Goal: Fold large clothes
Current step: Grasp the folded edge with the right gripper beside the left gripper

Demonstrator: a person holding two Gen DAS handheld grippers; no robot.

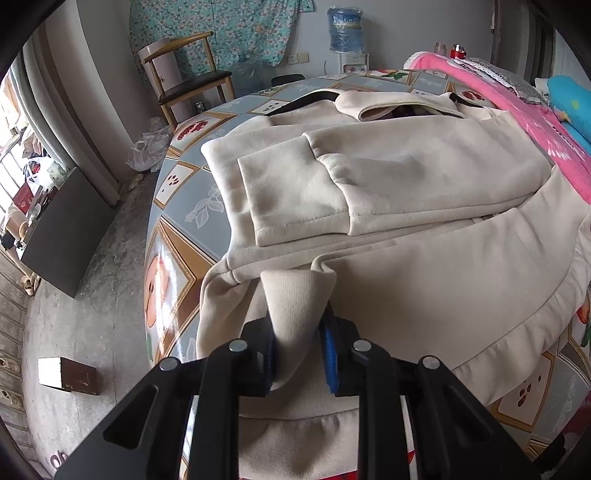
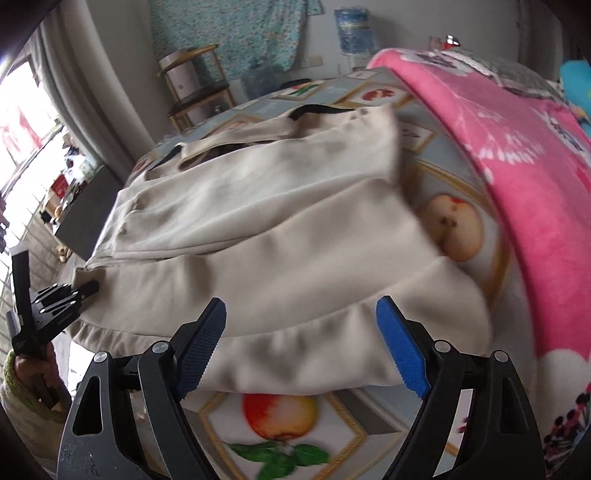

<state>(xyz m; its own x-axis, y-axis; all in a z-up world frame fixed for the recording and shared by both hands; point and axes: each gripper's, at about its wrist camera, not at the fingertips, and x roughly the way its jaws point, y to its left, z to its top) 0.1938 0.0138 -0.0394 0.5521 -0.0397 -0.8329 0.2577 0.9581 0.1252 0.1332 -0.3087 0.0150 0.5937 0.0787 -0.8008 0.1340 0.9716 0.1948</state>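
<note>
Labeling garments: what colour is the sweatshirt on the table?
Cream sweatshirt, black trim at the neck; clearest in the left wrist view.

Pale grey walls (image 1: pixel 406 26) close the room, and a turquoise floral cloth (image 1: pixel 221 29) hangs on the far one. Beneath it stands a light wooden chair with a dark seat (image 1: pixel 184 74). To its right a blue water bottle sits on a white dispenser (image 1: pixel 345 33). The floor is rough grey concrete (image 1: pixel 92 288), with a crumpled plastic bag (image 1: pixel 147 147) and a small brown box (image 1: pixel 68 374) lying on it. At the left, daylight pours through a window (image 2: pixel 26 103) beside long grey curtains (image 1: pixel 74 92), above a dark cabinet (image 1: pixel 62 229).
</note>
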